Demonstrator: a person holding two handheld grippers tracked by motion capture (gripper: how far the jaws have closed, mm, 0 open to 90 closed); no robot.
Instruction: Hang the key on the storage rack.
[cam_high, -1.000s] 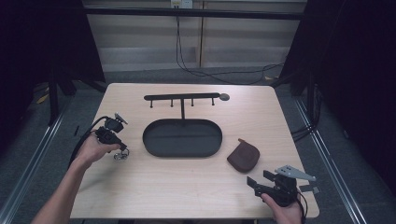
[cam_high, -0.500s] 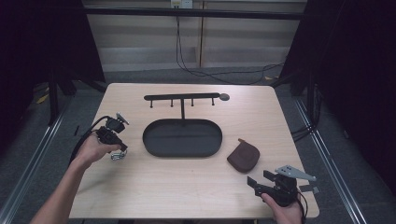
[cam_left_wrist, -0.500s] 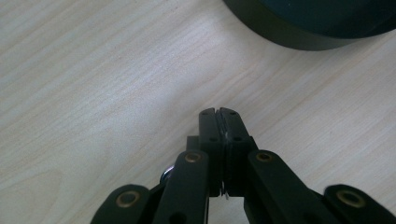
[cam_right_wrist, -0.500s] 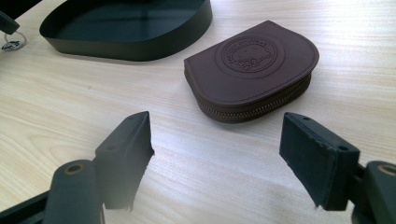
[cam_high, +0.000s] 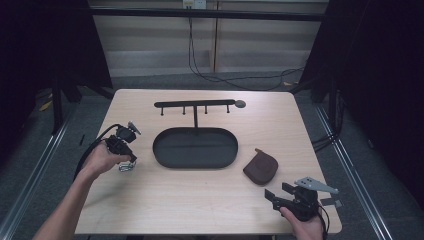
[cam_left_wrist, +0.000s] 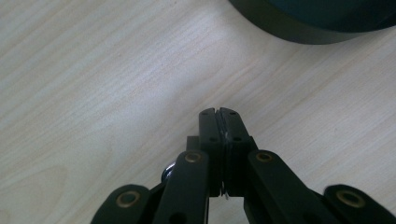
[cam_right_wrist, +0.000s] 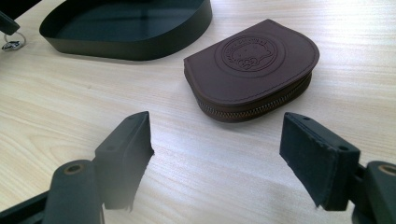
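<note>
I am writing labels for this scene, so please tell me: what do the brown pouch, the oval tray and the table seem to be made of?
The pouch looks like brown leather or imitation leather: matte, with an embossed round emblem and a metal zipper along the edge. The tray seems to be metal or plastic with a dark matte coating; the look leaves it open. The table shows pale wood grain, possibly laminate.

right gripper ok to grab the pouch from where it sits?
Probably yes. The right gripper is open, its jaws spread about as wide as the pouch, which lies flat straight ahead on bare table with nothing between. The tray sits off to one side.
</note>
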